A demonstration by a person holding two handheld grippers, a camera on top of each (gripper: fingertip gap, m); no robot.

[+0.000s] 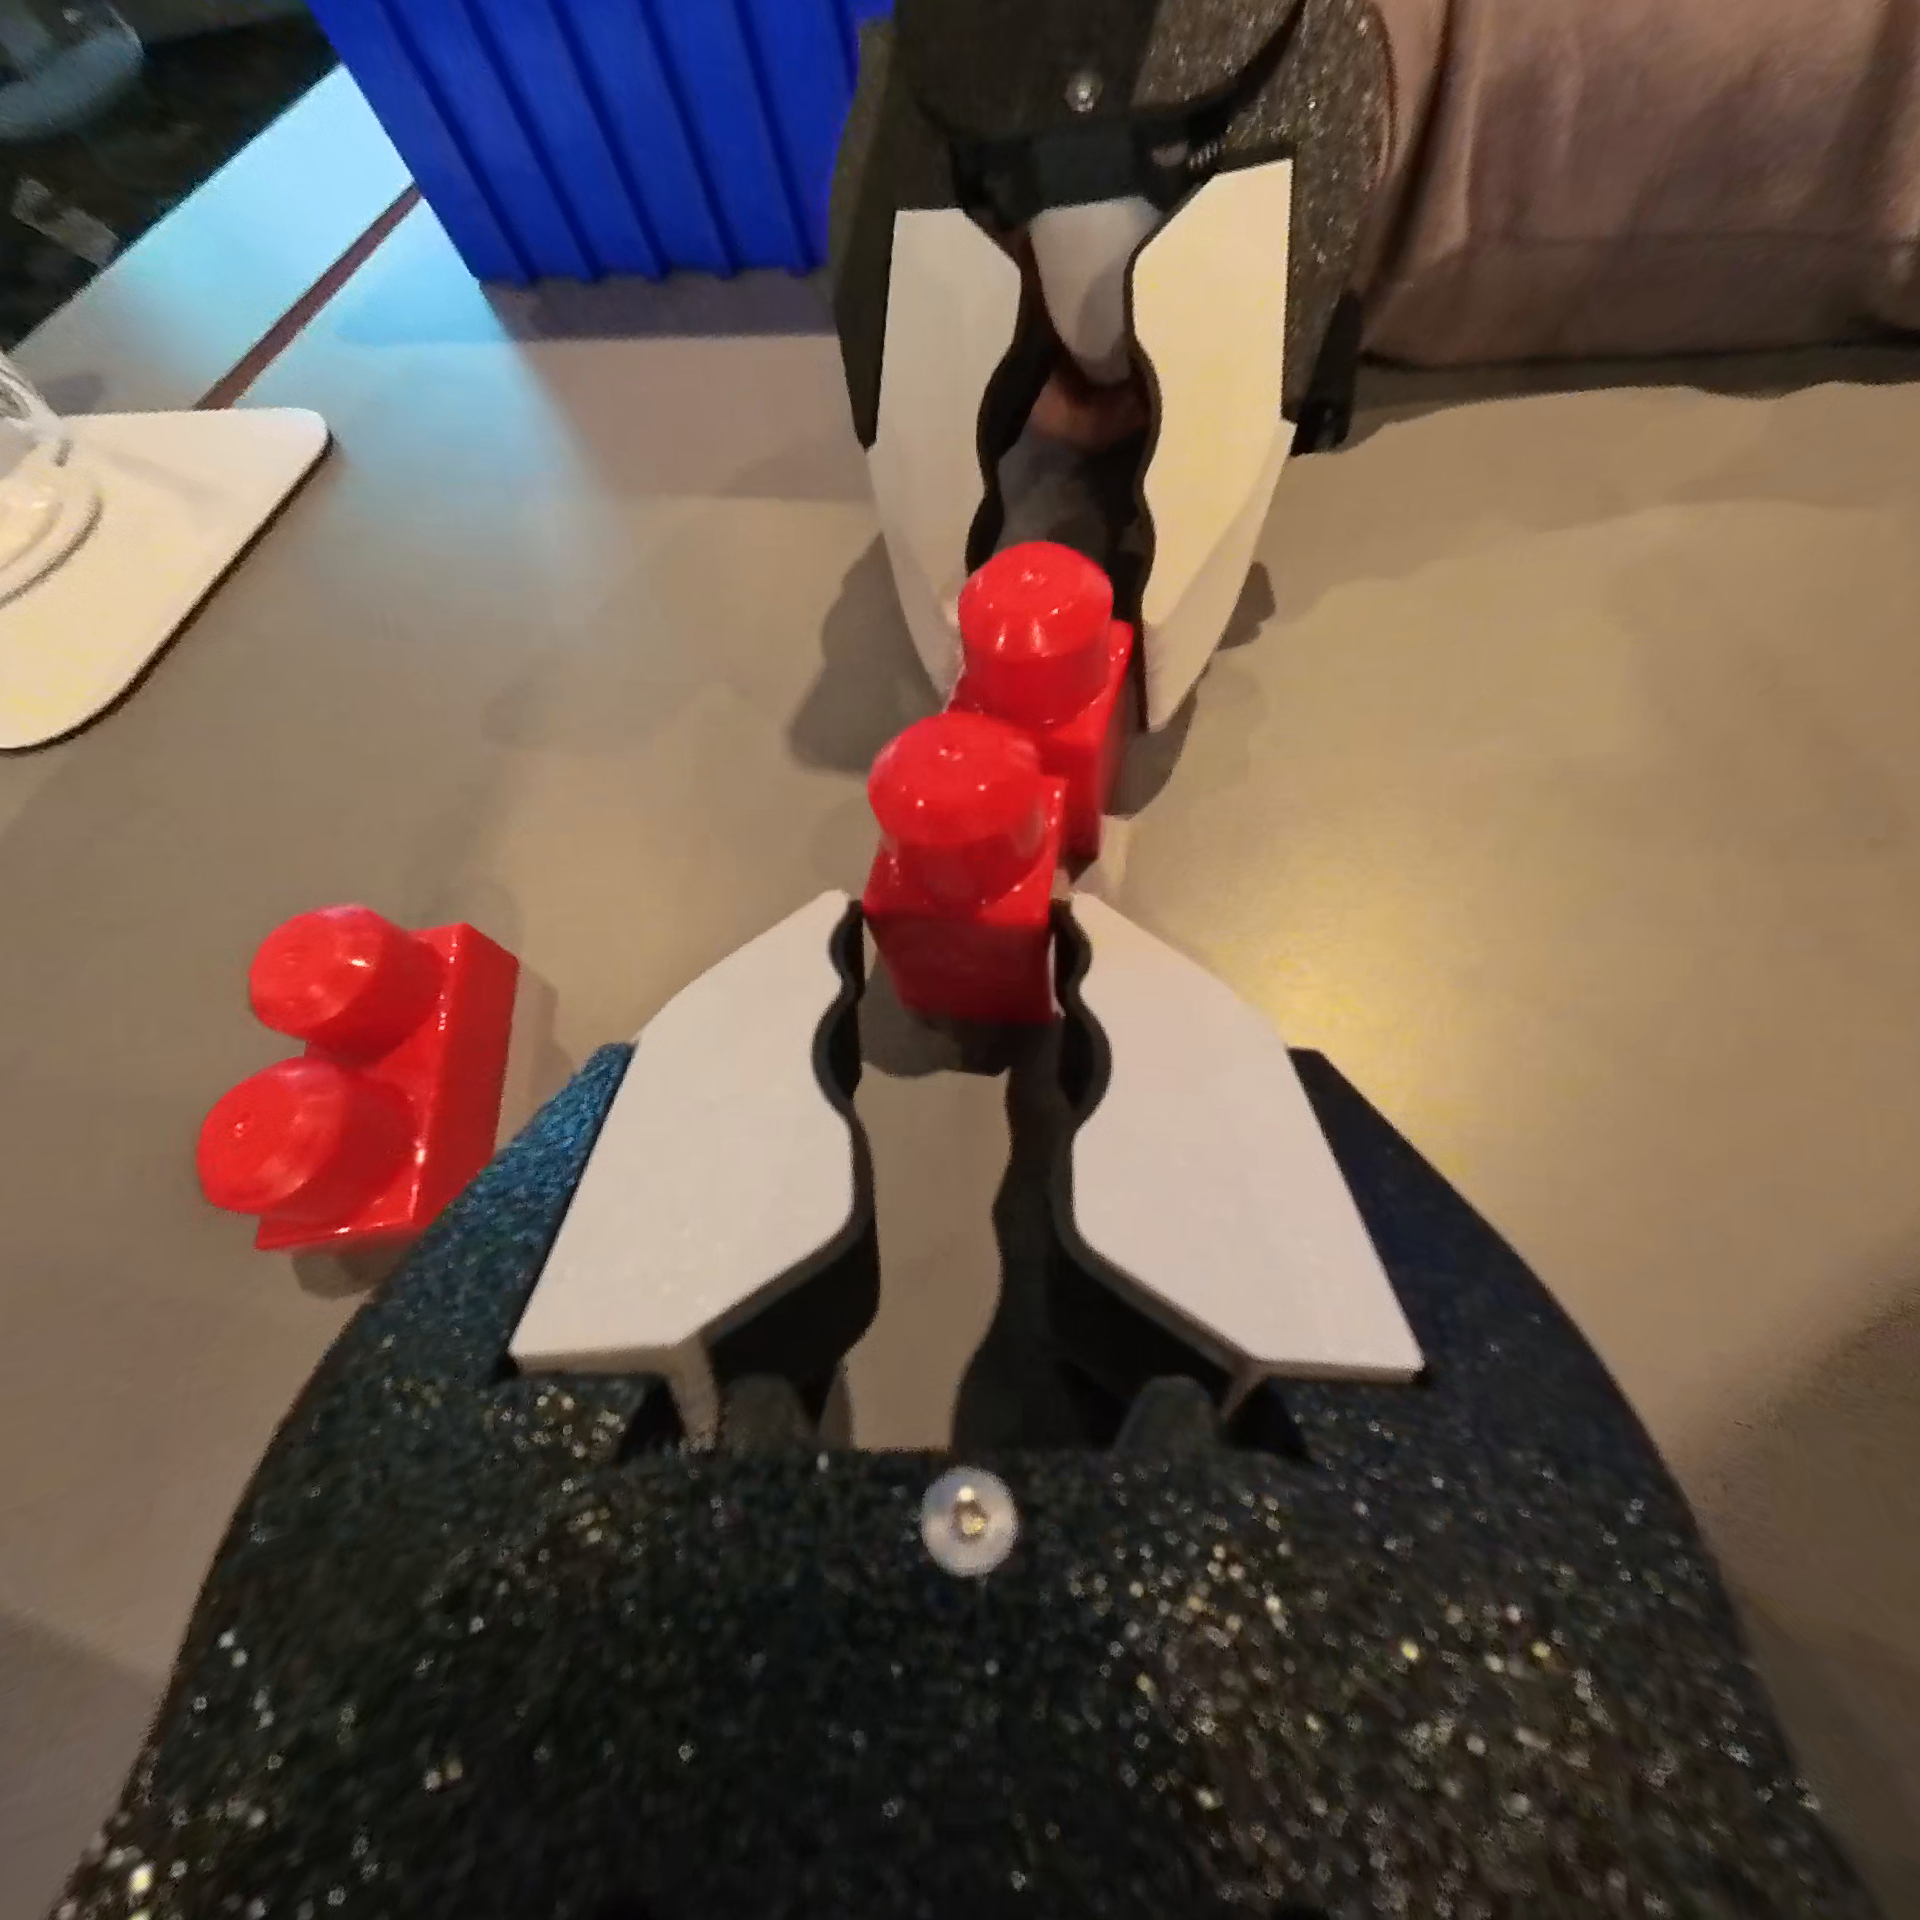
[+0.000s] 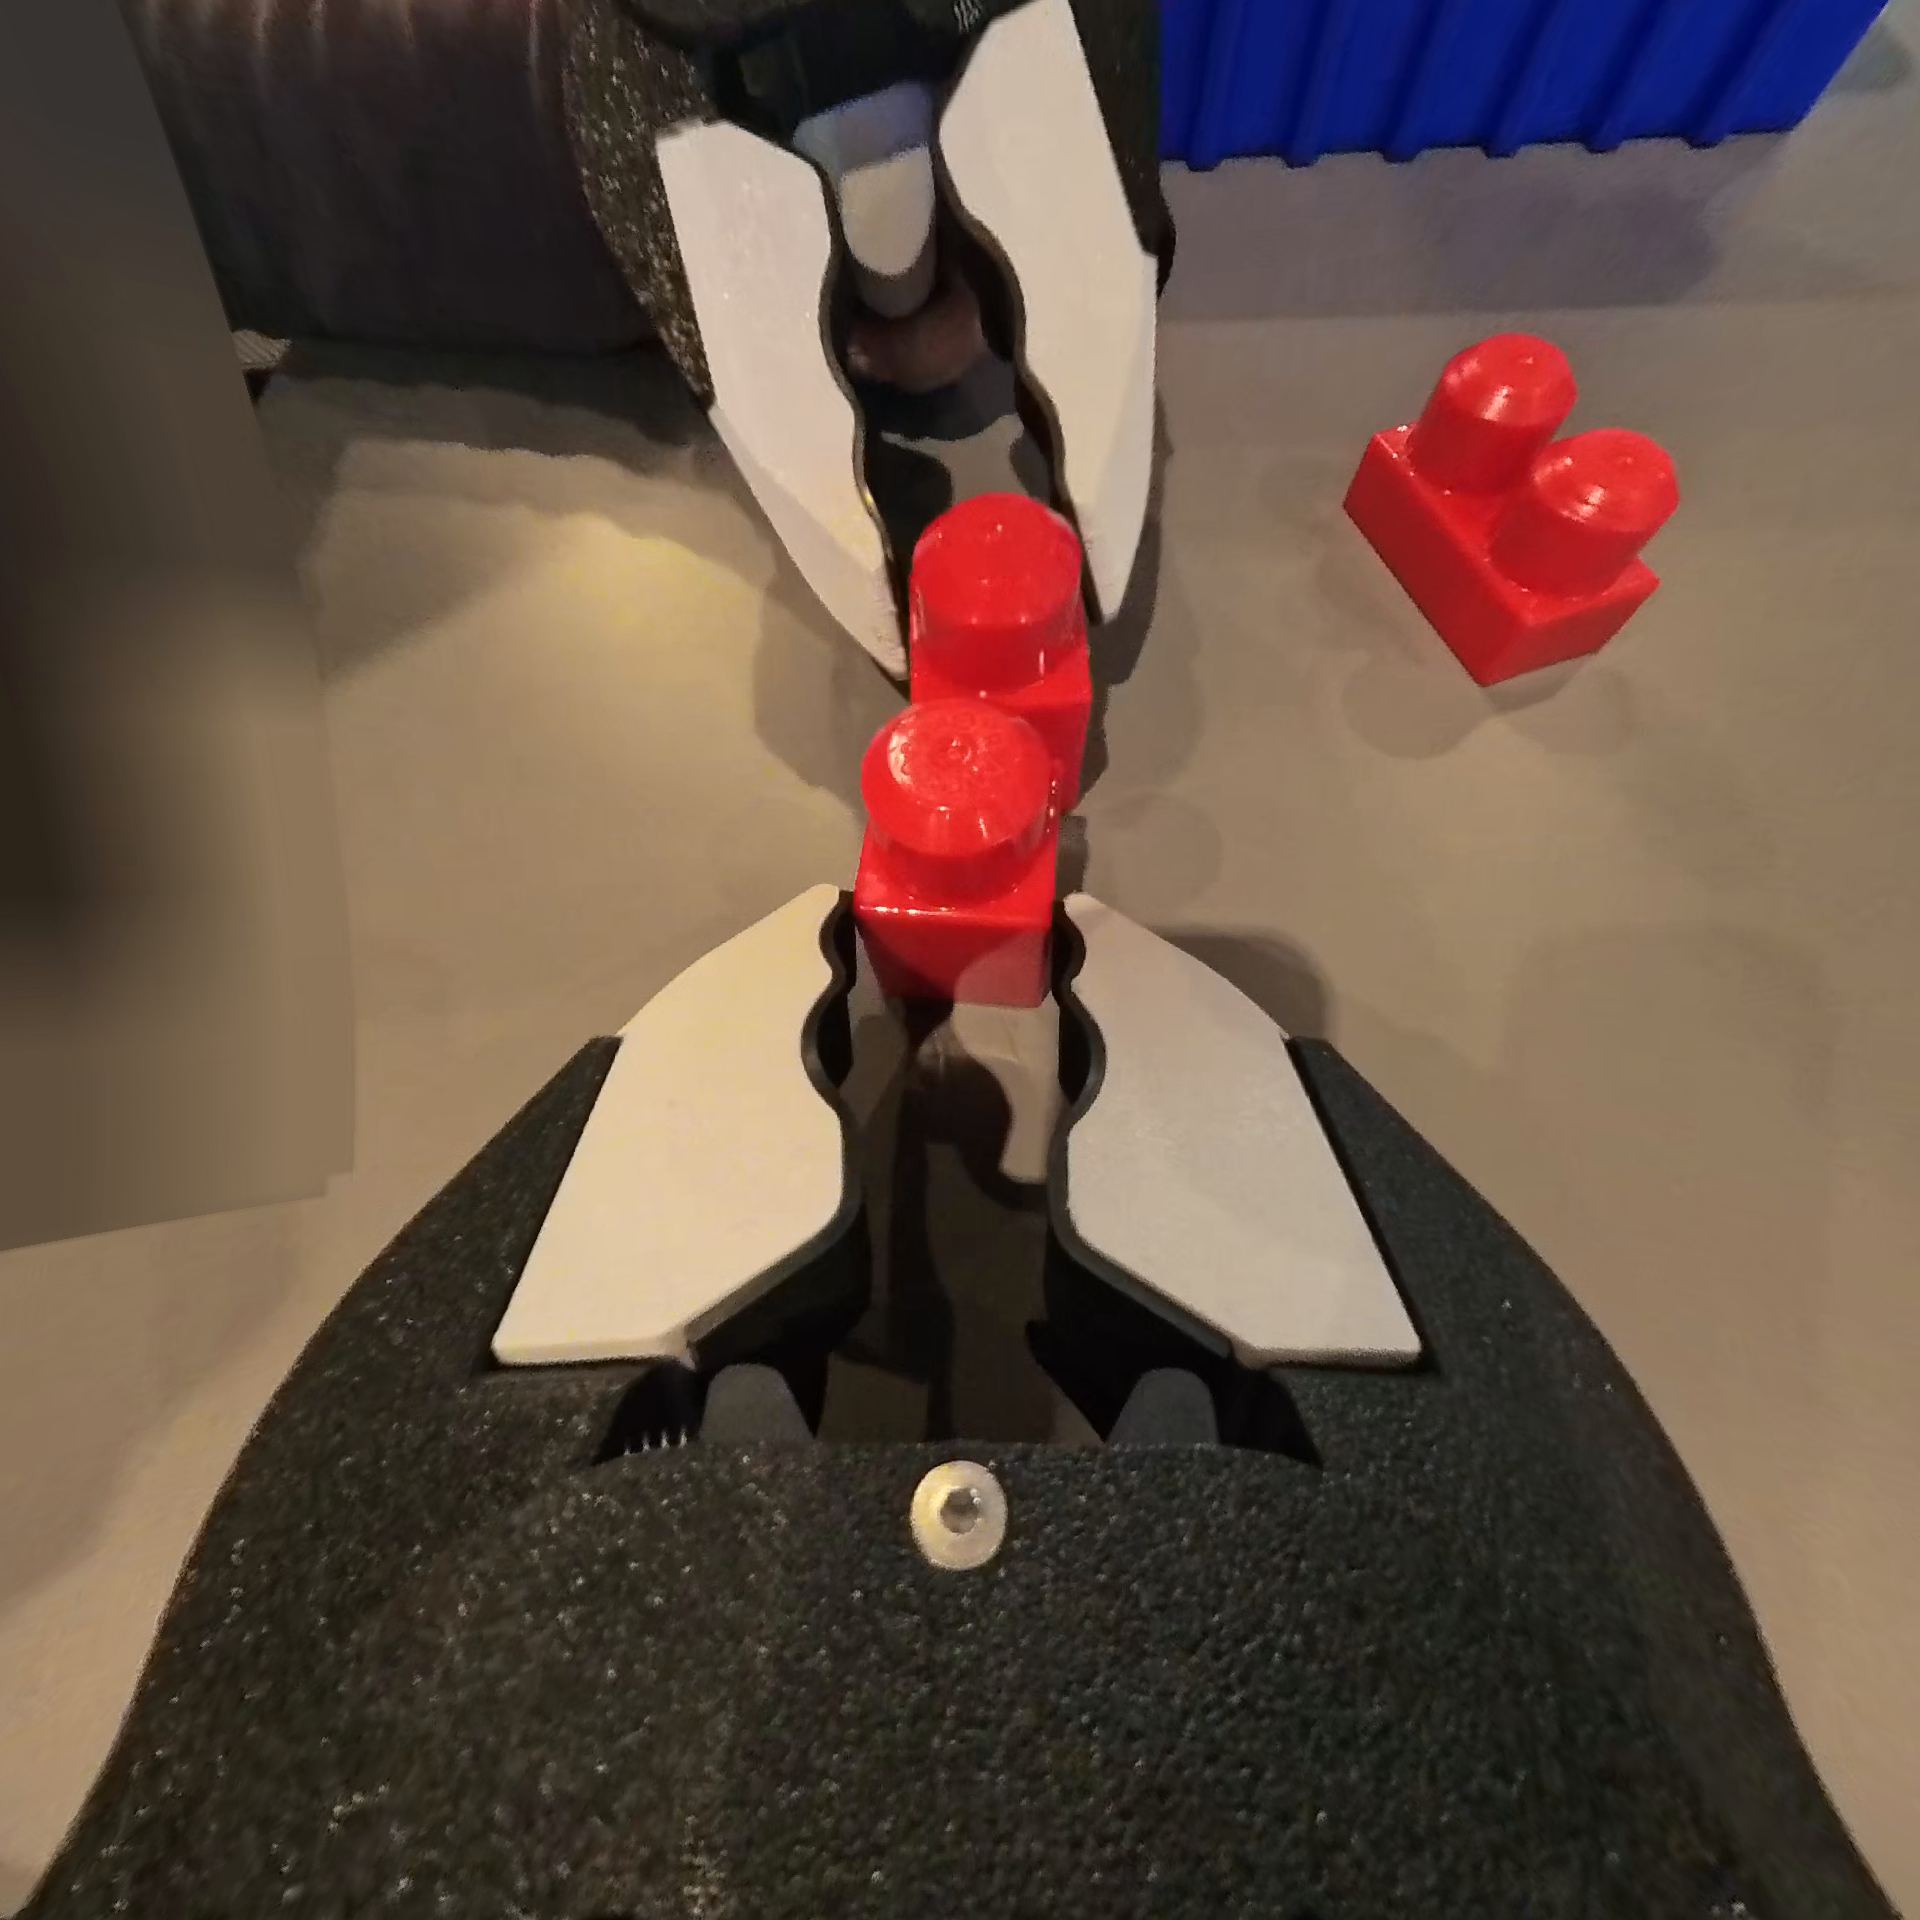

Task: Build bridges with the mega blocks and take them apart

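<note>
Left wrist view: left gripper (image 1: 961, 920) clamped on the near end of a red single-stud block (image 1: 961, 883), fingertips tight on both side walls.
Far block: second red single-stud block (image 1: 1049, 675) right behind the first, close enough that I can't tell if they touch; right gripper (image 1: 1049, 665) comes in from the opposite side and grips it.
Right wrist view: right gripper (image 2: 956, 914) clenched on its own single-stud block (image 2: 956, 883); left gripper (image 2: 997, 613) faces it, grasping the other one (image 2: 1003, 623).
Block height: both held blocks sit low at the table (image 1: 1507, 779); contact with the surface unclear.
Loose block: red two-stud block (image 1: 358, 1070) on the table, off to the left gripper's left side, apart from the pair; same block (image 2: 1512, 520) upright in the right view.
Background: blue ribbed box (image 1: 623, 135) at the far table edge; white flat base (image 1: 145, 561) at left.
</note>
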